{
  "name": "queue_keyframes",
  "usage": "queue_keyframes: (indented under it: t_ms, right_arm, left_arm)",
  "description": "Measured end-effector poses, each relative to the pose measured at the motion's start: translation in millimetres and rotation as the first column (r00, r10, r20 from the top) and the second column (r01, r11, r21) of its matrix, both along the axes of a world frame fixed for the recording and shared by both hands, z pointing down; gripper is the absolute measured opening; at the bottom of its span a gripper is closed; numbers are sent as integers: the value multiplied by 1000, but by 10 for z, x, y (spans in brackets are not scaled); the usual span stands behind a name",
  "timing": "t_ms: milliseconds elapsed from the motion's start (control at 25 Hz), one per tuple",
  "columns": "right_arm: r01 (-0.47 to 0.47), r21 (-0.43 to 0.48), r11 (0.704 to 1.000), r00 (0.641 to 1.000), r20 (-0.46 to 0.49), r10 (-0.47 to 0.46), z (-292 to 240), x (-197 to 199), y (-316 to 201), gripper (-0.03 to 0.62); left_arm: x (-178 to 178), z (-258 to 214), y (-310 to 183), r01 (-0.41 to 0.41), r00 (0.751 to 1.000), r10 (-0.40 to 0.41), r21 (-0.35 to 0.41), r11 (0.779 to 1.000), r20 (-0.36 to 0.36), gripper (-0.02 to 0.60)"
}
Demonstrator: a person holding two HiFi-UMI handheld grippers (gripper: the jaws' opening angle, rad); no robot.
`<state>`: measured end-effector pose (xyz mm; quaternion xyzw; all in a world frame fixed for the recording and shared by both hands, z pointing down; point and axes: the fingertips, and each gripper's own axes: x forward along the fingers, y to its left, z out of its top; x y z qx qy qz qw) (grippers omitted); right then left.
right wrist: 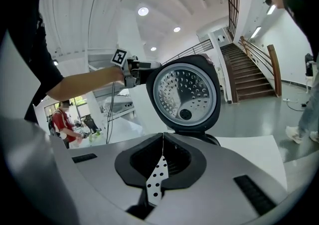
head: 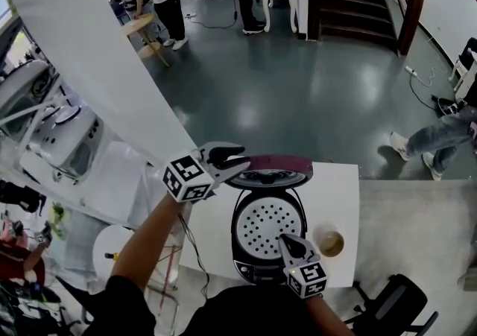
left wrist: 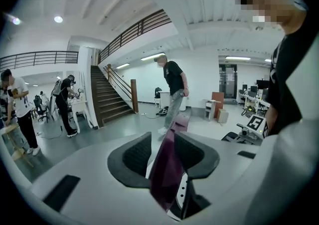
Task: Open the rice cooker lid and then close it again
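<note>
The rice cooker [head: 240, 241] is sitting on a white table [head: 339, 185]. Its lid [head: 277, 171] is standing open at the cooker's far side, with the silver inner face turning toward the person and the purple shell facing away. A white perforated tray [head: 267, 224] is lying inside the cooker. The left gripper [head: 237, 157] is reaching in at the cooker's far left. Its jaws are standing partly apart around the lid's edge, and both pad faces are showing bare beside the lid. The right gripper [head: 285, 240] is hovering over the cooker's near right rim, its jaws pressed together on nothing. A small cup [head: 330, 243], brown inside, is standing just right of the cooker.
</note>
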<state>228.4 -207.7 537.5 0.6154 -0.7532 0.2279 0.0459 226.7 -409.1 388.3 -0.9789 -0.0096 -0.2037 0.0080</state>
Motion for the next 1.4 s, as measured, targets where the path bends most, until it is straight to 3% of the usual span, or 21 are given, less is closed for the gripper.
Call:
queue_keyframes:
  t_ms: [400,760,1000,1400]
  right_arm:
    - [-19,-4,1000,1000,-4,19,-7,-131,112,0]
    - [-44,1,999,999,-11,44,-42,-269,267,0]
    - [-56,-4,998,998,-6,55,-8,-360,429,0]
    - [-79,-12,997,997,-5,78,10,-502,659,0]
  left_arm:
    - [-45,21,192,-58,997,58,-10,998,59,123]
    - [-162,51,518,-144,984,137,60,988,111,88]
    - [-198,102,653,-147,978,124,137,980,166,78]
    - [-320,217,906,-162,974,134,149,975,182,66]
